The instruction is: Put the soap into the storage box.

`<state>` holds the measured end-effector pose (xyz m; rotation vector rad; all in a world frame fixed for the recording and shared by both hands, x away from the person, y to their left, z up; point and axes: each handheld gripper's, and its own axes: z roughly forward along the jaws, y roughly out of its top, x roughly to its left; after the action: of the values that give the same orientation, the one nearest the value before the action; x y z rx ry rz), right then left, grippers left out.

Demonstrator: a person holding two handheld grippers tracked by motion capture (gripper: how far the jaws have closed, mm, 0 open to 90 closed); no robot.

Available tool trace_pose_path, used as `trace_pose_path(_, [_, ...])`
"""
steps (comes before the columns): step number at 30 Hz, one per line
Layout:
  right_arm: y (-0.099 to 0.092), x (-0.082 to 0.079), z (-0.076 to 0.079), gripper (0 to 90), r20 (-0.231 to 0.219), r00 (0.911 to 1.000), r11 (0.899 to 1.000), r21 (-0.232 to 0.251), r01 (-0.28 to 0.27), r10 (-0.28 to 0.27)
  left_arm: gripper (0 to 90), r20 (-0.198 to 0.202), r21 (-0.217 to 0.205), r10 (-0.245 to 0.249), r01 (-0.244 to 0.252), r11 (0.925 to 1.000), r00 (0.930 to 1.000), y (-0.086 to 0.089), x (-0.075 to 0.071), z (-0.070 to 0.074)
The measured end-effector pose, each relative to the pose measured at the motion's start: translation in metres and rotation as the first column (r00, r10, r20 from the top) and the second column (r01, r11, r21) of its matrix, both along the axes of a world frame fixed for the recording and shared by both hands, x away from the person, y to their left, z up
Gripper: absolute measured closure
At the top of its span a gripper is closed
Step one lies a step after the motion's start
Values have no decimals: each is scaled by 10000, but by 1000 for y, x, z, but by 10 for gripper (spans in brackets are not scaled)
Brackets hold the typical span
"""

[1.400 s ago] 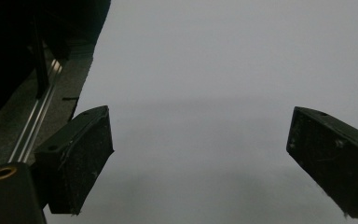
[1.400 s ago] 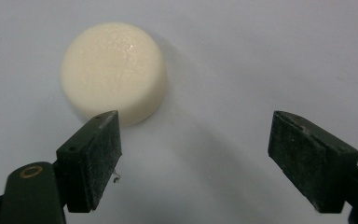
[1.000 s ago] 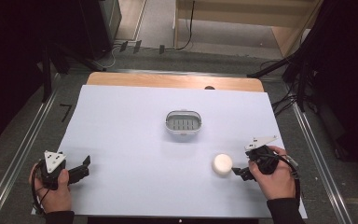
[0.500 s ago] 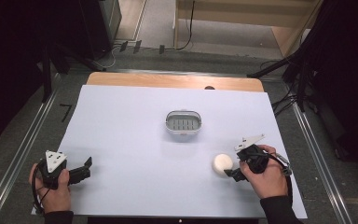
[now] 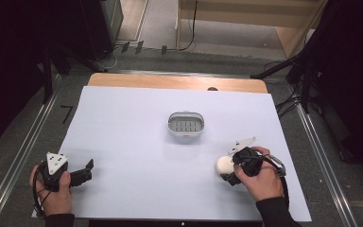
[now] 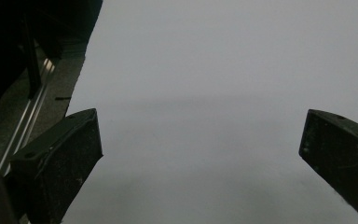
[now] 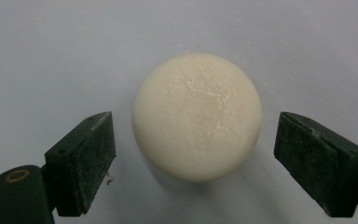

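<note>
Since a second ago the right gripper [image 5: 230,171] has slid left to the cream ball [image 5: 225,164], which now sits between its jaws, untouched; they have just been spreading wider. The left gripper [image 5: 86,171] stays put, spread over bare sheet [image 5: 132,142]. A small basket [image 5: 185,124] stands mid-table; dark floor surrounds.

We hold a black two-jaw left gripper [image 5: 86,171] and a matching right gripper [image 5: 230,171]. Each carries a grey three-cornered plate with dark dots on top and trails a black cable. Our sleeves are black. The blocky black jaw pads are scuffed with pale dust, and one arm bears a brass-coloured ring.
</note>
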<state>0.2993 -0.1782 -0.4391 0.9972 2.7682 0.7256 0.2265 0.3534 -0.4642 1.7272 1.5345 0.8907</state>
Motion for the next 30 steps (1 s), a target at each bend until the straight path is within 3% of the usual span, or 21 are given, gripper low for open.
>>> trace_pose_path(30, [10, 7, -9, 247, -140, 9998, 9993, -328, 163, -167, 0, -85, -9, -10, 10, 10000, 10000, 0, 1, 0])
